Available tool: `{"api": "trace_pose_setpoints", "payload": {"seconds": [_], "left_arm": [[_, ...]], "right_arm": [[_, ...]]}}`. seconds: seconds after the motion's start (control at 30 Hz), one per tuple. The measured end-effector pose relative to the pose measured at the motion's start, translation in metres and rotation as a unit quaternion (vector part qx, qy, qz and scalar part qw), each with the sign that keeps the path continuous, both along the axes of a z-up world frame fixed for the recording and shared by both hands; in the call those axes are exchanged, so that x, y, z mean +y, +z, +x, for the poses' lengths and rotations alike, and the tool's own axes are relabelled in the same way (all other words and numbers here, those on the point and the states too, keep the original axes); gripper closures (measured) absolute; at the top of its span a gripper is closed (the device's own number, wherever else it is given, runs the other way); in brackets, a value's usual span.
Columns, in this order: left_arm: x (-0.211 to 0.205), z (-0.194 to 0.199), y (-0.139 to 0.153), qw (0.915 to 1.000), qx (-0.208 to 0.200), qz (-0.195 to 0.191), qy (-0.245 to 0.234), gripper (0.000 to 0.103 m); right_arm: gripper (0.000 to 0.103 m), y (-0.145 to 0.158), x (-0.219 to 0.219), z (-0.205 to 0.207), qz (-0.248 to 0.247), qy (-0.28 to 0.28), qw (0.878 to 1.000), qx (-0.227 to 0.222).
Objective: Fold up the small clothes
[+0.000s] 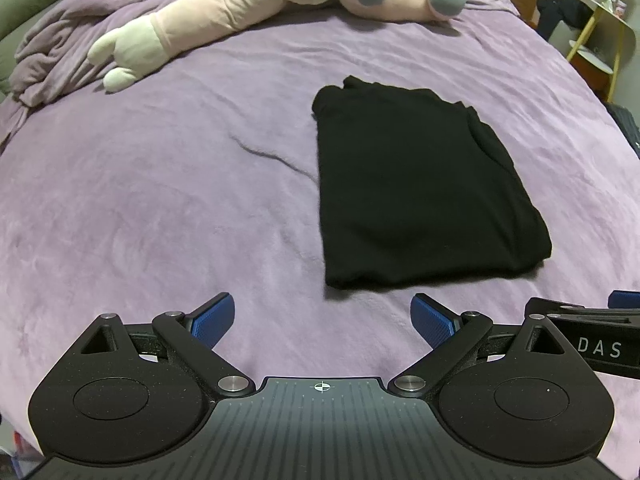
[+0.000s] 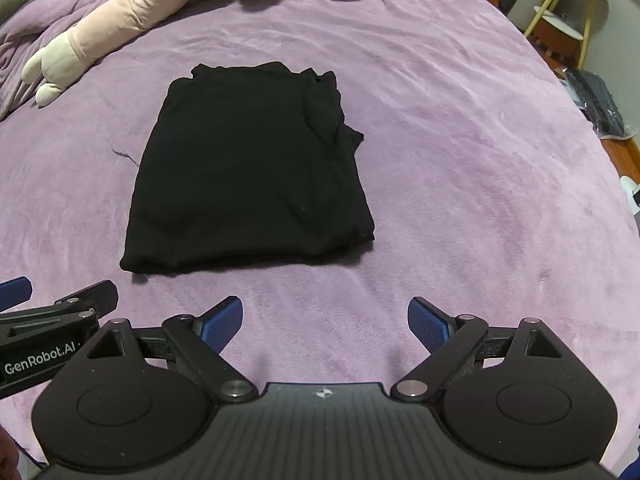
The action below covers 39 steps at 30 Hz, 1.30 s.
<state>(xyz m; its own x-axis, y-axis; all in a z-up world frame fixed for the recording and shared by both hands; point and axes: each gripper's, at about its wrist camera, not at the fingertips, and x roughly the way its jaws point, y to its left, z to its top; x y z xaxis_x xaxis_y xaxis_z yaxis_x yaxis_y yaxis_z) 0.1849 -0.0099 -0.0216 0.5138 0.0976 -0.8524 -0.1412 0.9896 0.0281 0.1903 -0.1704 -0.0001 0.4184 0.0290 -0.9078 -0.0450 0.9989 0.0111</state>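
Observation:
A black garment [image 1: 420, 184] lies folded into a rough rectangle on the purple bedspread [image 1: 160, 200]. It also shows in the right wrist view [image 2: 248, 168], ahead and left of centre. My left gripper [image 1: 322, 316] is open and empty, held just short of the garment's near edge. My right gripper [image 2: 325, 318] is open and empty, near the garment's near right corner. Each gripper shows at the edge of the other's view: the right one [image 1: 592, 332] and the left one [image 2: 48, 320].
Pink plush toys [image 1: 224, 12] lie at the far side of the bed. A bunched purple blanket [image 1: 52, 52] sits far left. A yellow side table [image 2: 568, 12] and dark clothes [image 2: 596, 100] stand beyond the bed's right edge.

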Motion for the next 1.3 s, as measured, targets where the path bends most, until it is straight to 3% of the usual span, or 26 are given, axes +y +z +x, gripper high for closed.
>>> {"api": "trace_pose_setpoints", "payload": {"seconds": [1.3], "left_arm": [[-0.0069, -0.0024, 0.0018, 1.0, 0.001, 0.006, -0.006, 0.005]], "right_arm": [[0.013, 0.0066, -0.0033, -0.0066, 0.004, -0.01, 1.0, -0.01]]}}
